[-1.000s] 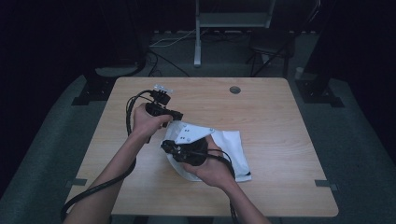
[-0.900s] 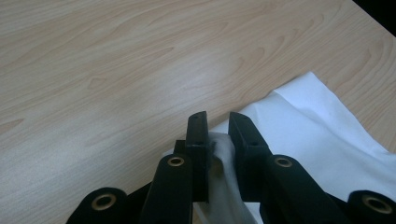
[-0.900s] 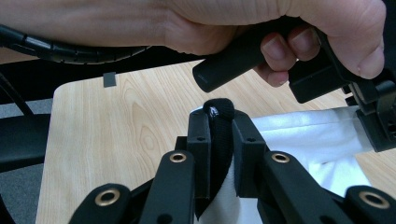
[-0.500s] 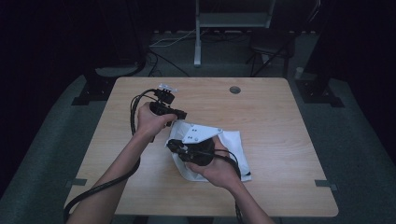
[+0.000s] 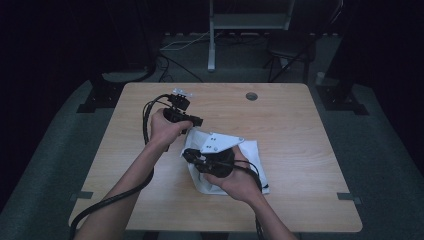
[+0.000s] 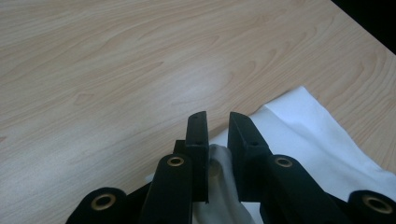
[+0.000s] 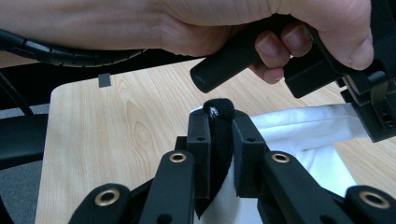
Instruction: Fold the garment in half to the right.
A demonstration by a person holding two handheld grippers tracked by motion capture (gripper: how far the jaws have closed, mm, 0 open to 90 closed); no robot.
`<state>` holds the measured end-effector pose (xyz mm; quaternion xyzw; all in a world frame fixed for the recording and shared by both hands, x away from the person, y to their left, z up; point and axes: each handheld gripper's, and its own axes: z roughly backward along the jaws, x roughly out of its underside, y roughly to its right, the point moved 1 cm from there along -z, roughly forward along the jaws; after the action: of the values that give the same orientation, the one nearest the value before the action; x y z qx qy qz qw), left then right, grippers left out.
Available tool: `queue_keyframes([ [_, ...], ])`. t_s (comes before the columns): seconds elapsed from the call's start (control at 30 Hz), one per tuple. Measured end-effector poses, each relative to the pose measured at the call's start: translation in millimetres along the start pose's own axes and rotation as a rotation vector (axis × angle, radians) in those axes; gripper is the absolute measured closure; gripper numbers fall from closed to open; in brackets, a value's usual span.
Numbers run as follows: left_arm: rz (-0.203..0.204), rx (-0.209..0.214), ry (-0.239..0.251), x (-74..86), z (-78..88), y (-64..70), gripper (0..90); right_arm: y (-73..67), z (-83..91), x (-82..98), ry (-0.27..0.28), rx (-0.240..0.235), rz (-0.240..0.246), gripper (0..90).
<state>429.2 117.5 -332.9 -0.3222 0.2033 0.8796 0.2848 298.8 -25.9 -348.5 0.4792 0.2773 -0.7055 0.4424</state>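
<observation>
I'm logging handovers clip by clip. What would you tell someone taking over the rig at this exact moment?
Left gripper: shut on a bunched fold of the white cloth.
Right gripper: shut on a black band, with white fabric beneath.
The cloth lies crumpled mid-table, both grippers over its left part.
Done: both grips taken.
Left: probably spreading or folding the cloth, which is not yet flat or neat.

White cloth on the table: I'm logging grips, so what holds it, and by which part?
The left gripper pinches a bunched white fold of the white cloth; the right gripper clamps its black-trimmed edge.
</observation>
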Motion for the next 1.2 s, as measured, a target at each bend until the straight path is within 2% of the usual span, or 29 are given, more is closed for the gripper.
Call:
queue_keyframes([
  [0.33, -0.003, 0.005, -0.013, -0.8, -4.1, 2.4, 79.9, 3.1, 5.3, 3.1, 0.007, 0.009, -0.007, 80.1],
  [0.53, -0.001, 0.001, -0.016, -1.7, -4.4, 2.5, 83.5, 4.8, 9.4, 5.2, 0.013, 0.017, -0.014, 80.2],
  [0.9, 0.007, -0.035, -0.035, -0.7, -5.8, 5.6, 86.7, 4.8, 11.4, 5.6, 0.013, 0.029, -0.007, 80.0],
  [1.2, -0.014, -0.053, 0.006, -7.6, 1.7, 12.4, 86.7, 7.0, 20.8, 7.8, 0.041, 0.053, -0.02, 80.0],
])
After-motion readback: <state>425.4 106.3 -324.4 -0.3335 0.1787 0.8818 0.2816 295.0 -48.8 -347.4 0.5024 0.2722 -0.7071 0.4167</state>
